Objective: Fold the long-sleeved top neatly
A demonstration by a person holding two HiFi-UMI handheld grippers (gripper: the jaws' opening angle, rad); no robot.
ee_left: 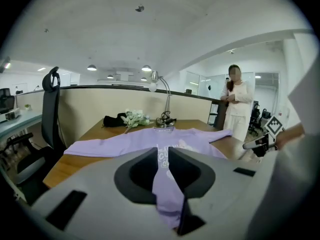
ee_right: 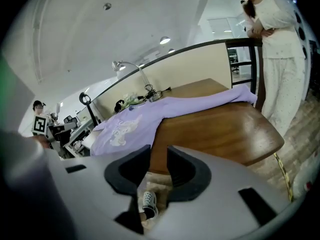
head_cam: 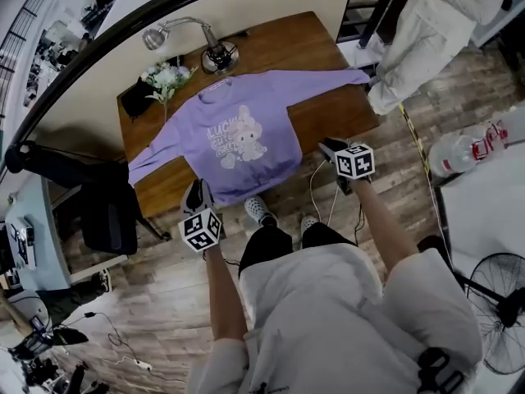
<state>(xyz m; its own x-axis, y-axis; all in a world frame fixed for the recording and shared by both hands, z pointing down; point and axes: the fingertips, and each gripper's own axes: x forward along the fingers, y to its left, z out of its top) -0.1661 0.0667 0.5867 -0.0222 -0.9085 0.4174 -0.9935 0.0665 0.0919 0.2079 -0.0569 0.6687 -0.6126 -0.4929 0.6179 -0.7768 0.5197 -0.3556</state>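
purple long-sleeved top [head_cam: 238, 134] lies spread flat on the wooden counter [head_cam: 328, 109]; lamp [head_cam: 154, 38], flowers [head_cam: 168, 76] and perhaps a dark pouch [head_cam: 135, 101] sit behind it. left gripper [head_cam: 197, 193] and right gripper [head_cam: 332, 148] hover slightly open, empty, near its hem.

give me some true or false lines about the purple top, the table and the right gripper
1. The purple top lies spread on the wooden table with its print facing up. True.
2. The right gripper has its jaws shut on a sleeve. False: its jaws stand apart with nothing between them, and only the floor and a shoe show through the gap.
3. A desk lamp stands at the far side of the table, beyond the top's collar. True.
4. The top is already folded in half. False: it is unfolded, and its sleeves stretch out to either side.
5. A person in white stands by one end of the table. True.
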